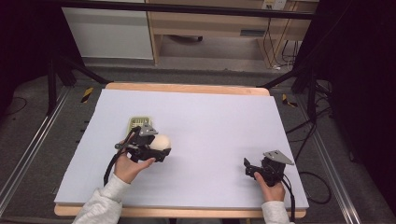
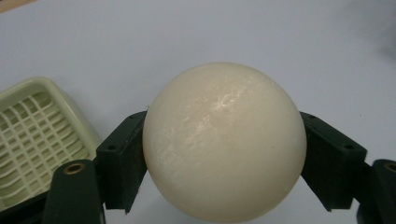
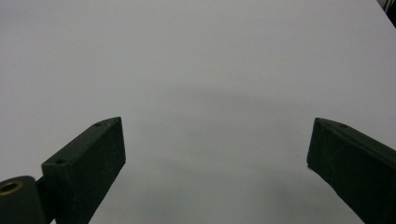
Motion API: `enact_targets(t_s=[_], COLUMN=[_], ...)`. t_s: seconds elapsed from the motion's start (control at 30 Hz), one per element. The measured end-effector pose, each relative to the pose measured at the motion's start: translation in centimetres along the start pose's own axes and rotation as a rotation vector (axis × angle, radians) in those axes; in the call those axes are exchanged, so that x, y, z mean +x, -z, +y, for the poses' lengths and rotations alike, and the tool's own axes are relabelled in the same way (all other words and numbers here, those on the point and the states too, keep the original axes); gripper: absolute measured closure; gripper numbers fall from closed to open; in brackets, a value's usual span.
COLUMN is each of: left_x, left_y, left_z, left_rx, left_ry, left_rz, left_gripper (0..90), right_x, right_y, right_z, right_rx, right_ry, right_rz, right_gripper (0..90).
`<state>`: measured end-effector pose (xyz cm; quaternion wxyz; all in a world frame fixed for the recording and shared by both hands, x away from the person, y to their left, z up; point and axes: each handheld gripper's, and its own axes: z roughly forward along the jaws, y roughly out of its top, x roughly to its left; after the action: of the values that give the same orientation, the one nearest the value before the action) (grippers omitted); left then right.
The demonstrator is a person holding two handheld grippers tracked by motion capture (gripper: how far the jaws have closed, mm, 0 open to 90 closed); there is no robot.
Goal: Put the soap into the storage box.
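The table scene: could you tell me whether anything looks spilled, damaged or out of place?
Nothing stands out. The left gripper is shut on a smooth, unmarked cream ball, beside a pale green grid tray that looks intact. The right gripper is open over bare table, with no spills.

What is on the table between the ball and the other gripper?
Nothing. In the high view, the stretch of table between the ball held in the left gripper and the open right gripper is bare.
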<state>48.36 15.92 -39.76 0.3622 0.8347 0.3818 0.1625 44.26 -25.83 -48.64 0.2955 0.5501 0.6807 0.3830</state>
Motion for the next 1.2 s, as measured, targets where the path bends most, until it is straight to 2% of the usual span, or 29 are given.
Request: enact_targets(t_s=[0.47,1.2], left_x=[2.6,5.0], left_y=[0.6,0.3], left_z=[0.2,0.5], left_rx=[0.003,0.009], left_ry=[0.037,0.079], left_rz=[0.054,0.093], left_gripper=[23.8,23.8], right_x=[0.0,0.0], right_y=[0.0,0.0], right_z=[0.0,0.0], right_rx=[0.0,0.0], right_ry=[0.0,-0.002], right_rz=[0.0,0.001], right_gripper=[4.8,4.7])
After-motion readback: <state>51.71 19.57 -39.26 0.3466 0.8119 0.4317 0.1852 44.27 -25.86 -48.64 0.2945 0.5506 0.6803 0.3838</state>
